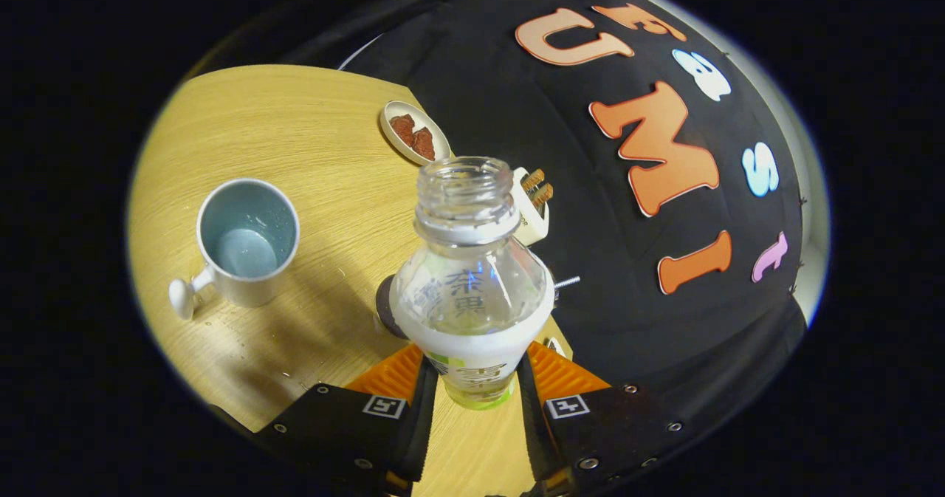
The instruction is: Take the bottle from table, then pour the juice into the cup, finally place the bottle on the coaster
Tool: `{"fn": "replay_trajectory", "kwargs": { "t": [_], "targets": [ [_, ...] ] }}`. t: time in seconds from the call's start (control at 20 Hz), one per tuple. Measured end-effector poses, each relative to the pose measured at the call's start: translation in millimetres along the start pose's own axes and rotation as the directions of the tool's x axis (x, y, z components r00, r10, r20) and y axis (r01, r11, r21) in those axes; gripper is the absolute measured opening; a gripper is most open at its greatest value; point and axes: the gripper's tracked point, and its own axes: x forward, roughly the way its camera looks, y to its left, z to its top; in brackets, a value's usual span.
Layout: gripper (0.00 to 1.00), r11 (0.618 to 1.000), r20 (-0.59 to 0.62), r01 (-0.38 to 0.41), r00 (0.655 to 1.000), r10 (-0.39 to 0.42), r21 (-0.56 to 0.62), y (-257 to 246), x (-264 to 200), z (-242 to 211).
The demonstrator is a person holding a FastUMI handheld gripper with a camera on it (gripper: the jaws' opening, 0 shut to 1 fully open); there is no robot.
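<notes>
A: Where does the bottle (472, 290) sit?

B: At the lower centre of the frame, uncapped, its lower body clamped between the two fingers of the gripper (472, 379), which press on it from both sides. It looks lifted and tipped with the view; whether its base touches the table (310, 135) is hidden.

A: And the cup (247, 238)?

B: Left of centre, upright on the wood, handle pointing to the lower left, well apart from the bottle. It appears to hold no juice yet.

A: So which step?

B: Judging by that, the taking is done and the pour is next. That calls for carrying the mouth over the cup's rim, then tilting.

A: Anything else?

B: A small dish (415, 132) with reddish pieces at upper centre. A dark round edge behind the bottle could be the coaster (385, 306).
</notes>
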Motion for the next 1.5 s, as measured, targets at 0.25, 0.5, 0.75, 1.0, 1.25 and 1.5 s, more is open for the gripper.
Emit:
{"fn": "replay_trajectory", "kwargs": {
  "t": [0.25,0.5,0.75,1.0,1.25,1.5],
  "targets": [
    [0.55,0.984,0.055,0.041,0.998,-0.032,-0.174,7,10,18],
    [0.54,0.956,0.098,0.076,0.994,-0.049,-0.285,10,10,28],
    [0.54,0.916,0.128,0.132,0.988,-0.09,-0.379,8,13,32],
    [0.55,0.877,0.135,0.166,0.984,-0.117,-0.451,4,18,34],
    [0.54,0.847,0.15,0.175,0.982,-0.114,-0.502,5,19,34],
    [0.54,0.819,0.165,0.183,0.98,-0.11,-0.543,5,19,37]
  ]
}}
